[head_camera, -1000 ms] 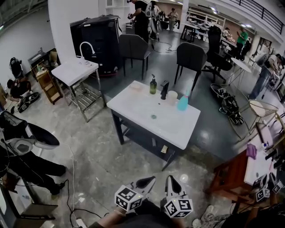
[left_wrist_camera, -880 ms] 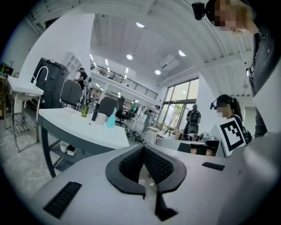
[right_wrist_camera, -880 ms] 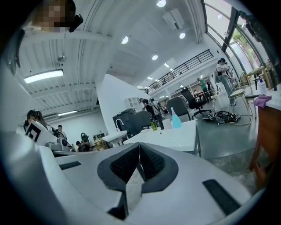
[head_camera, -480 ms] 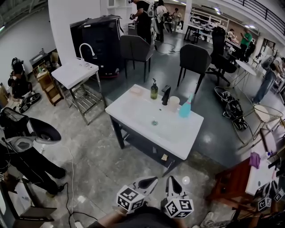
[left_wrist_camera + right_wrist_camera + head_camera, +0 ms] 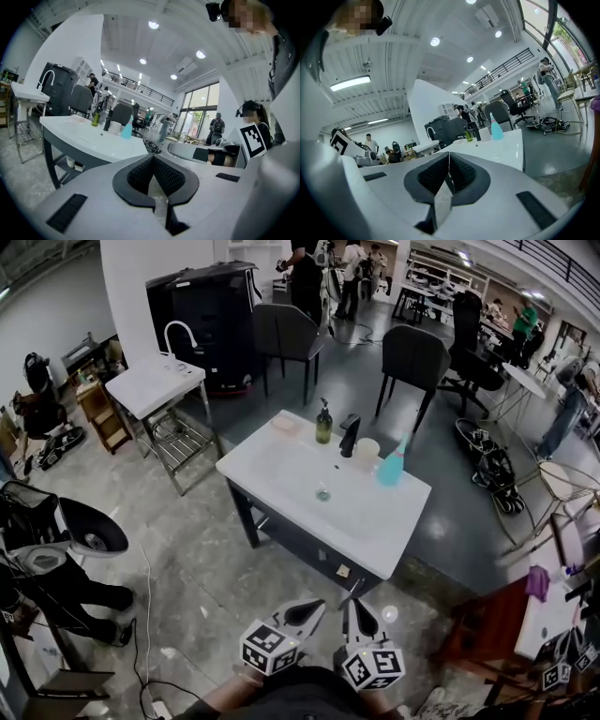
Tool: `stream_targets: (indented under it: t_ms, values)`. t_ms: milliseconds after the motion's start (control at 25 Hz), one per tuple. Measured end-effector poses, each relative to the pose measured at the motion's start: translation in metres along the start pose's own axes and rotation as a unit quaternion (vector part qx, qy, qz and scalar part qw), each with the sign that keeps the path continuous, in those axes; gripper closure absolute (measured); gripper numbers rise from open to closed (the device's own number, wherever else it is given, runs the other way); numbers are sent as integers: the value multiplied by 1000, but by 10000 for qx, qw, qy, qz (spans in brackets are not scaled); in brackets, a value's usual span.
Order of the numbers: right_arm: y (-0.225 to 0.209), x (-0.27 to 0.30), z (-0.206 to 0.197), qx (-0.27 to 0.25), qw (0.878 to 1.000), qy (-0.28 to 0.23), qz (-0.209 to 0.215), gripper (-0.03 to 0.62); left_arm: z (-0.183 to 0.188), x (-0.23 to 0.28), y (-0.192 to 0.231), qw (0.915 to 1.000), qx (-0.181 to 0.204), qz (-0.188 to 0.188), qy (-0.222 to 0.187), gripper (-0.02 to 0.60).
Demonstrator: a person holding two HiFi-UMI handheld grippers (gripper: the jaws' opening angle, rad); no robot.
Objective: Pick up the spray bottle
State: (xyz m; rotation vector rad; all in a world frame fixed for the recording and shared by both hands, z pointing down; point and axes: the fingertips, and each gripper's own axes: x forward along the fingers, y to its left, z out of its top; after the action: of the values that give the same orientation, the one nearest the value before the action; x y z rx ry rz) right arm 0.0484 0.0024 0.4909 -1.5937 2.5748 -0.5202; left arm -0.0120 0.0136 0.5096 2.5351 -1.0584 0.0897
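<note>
The teal spray bottle (image 5: 390, 465) stands upright near the far right edge of the white sink table (image 5: 291, 484). It also shows in the left gripper view as the spray bottle (image 5: 126, 129) and in the right gripper view as the spray bottle (image 5: 496, 127). My left gripper (image 5: 316, 607) and right gripper (image 5: 355, 607) hang side by side at the bottom of the head view, over the floor and well short of the table. Both point toward it. The left gripper (image 5: 152, 157) and right gripper (image 5: 449, 153) are shut with nothing between the pads.
On the table stand a green soap bottle (image 5: 323, 422), a black faucet (image 5: 349, 434) and a white cup (image 5: 367, 451) beside the spray bottle. A smaller sink stand (image 5: 155, 385) is at the left, two dark chairs (image 5: 412, 357) behind, wooden furniture (image 5: 487, 615) at the right, and cables on the floor.
The table has drawn slightly nearer and shifted in the head view as I move toward it. Both grippers keep their place side by side and stay shut.
</note>
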Motion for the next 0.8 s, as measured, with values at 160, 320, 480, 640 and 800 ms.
stream_targets:
  t_ms: [160, 320, 480, 640, 800]
  values:
    - [-1, 4, 7, 10, 10000, -90, 8, 585, 2, 4, 2, 10000, -14, 20, 6, 577]
    - [2, 7, 8, 29, 9999, -102, 18, 585, 2, 8, 3, 10000, -12, -16, 58, 577]
    - [-9, 11, 10, 104, 9998, -119, -102, 585, 3, 23, 2, 9998, -33, -154, 113, 577]
    - [-25, 24, 17, 180, 9994, -172, -254, 585, 8, 45, 6, 9993, -4, -311, 191, 577]
    - [-42, 42, 20, 224, 9990, -160, -359, 585, 20, 67, 19, 9991, 44, -371, 202, 577]
